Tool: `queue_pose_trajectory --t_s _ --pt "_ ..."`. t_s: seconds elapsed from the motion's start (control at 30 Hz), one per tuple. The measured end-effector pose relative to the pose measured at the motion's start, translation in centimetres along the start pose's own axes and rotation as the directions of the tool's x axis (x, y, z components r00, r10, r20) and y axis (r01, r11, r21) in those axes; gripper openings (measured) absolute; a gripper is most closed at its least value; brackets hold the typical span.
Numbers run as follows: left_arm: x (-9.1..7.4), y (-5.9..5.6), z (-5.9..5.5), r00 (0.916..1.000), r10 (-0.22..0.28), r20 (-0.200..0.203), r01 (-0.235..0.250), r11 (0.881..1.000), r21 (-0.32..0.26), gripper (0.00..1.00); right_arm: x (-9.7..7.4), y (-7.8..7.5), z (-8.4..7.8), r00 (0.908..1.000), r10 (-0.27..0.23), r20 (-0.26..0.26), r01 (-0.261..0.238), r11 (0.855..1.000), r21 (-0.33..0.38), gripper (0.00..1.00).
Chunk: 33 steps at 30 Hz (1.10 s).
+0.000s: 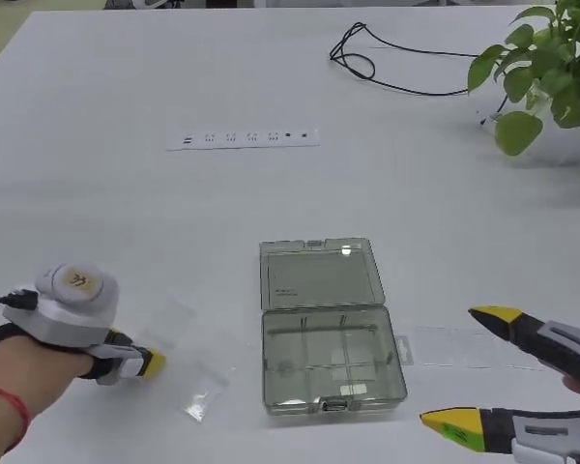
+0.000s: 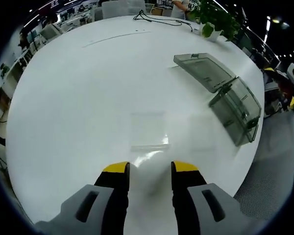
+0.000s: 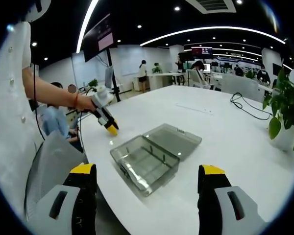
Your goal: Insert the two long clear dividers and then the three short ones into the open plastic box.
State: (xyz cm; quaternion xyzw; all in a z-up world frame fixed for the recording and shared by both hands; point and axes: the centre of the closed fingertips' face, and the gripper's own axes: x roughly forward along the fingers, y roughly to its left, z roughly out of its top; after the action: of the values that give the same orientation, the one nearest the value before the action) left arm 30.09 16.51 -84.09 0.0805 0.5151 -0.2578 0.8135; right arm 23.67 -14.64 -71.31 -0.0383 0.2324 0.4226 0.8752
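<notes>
The open smoky-clear plastic box (image 1: 333, 362) lies near the table's front edge with its lid (image 1: 321, 274) folded flat behind it. Faint divider lines show inside the box. Clear divider pieces (image 1: 208, 387) lie flat left of the box, and a longer one (image 1: 454, 346) lies to its right. My left gripper (image 1: 145, 362) sits low on the table left of the box. Its jaws are slightly apart, just short of a clear divider (image 2: 148, 129). My right gripper (image 1: 474, 372) is wide open, right of the box (image 3: 146, 164), with nothing in it.
A white power strip (image 1: 244, 138) lies mid-table, a black cable (image 1: 367, 63) at the far side, and a potted plant (image 1: 546, 68) at the far right. The table's front edge runs just below the box. Other people stand in the room behind.
</notes>
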Motion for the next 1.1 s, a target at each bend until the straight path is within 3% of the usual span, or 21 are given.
queue_pose_trajectory --t_s 0.13,0.3,0.43,0.6,0.93,1.1 --pt "-0.2 -0.3 0.1 0.9996 -0.016 0.024 0.016 0.999 -0.034 0.32 0.1 0.1 0.1 1.0 0.004 0.0 -0.004 1.0 -0.004 0.86" --pt "-0.7 -0.5 0.6 0.9961 -0.034 0.082 0.041 0.995 -0.096 0.32 0.3 0.4 0.1 0.9999 0.015 -0.005 -0.015 1.0 -0.006 0.86" --pt "-1.0 -0.7 0.3 0.9948 -0.039 0.094 0.05 0.992 -0.117 0.31 0.5 0.5 0.5 0.9997 0.024 0.001 -0.024 1.0 -0.007 0.85" --pt "-0.8 -1.0 -0.4 0.9952 -0.044 0.087 0.055 0.991 -0.119 0.31 0.9 0.7 0.9 0.9994 0.033 0.005 -0.033 0.999 -0.015 0.85" --pt "-1.2 -1.2 0.0 0.9907 -0.059 0.123 0.081 0.98 -0.18 0.31 0.9 0.7 1.0 0.9993 0.037 -0.001 -0.037 0.999 -0.022 0.85" --pt "-1.2 -1.2 -0.4 0.9929 -0.065 0.1 0.083 0.978 -0.19 0.31 0.9 0.7 1.0 0.9994 0.035 0.0 -0.035 0.999 -0.022 0.85"
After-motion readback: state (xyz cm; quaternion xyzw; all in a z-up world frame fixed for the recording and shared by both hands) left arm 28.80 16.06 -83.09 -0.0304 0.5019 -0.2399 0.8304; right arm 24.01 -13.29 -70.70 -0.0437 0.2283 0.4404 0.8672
